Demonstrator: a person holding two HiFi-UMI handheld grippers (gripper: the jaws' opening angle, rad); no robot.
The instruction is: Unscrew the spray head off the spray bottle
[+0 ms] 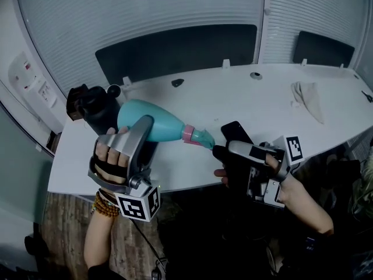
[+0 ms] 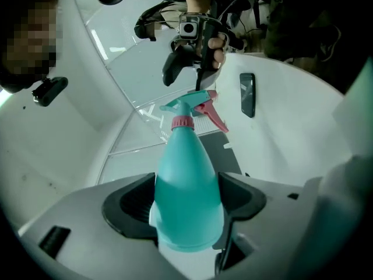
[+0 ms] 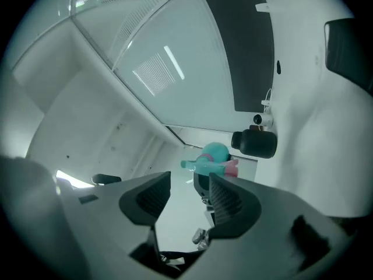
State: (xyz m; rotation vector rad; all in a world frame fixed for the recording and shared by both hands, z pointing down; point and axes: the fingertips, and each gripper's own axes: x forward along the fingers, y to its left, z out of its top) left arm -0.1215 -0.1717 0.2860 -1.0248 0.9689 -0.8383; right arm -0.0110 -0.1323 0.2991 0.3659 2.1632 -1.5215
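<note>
Left tool (image 2: 187, 206) tight on bottle (image 2: 186, 168); right tool (image 3: 189, 198) wide

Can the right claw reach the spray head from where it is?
Probably yes. The right claw is open and empty, and the spray head sits just in front of it with nothing in between.
</note>
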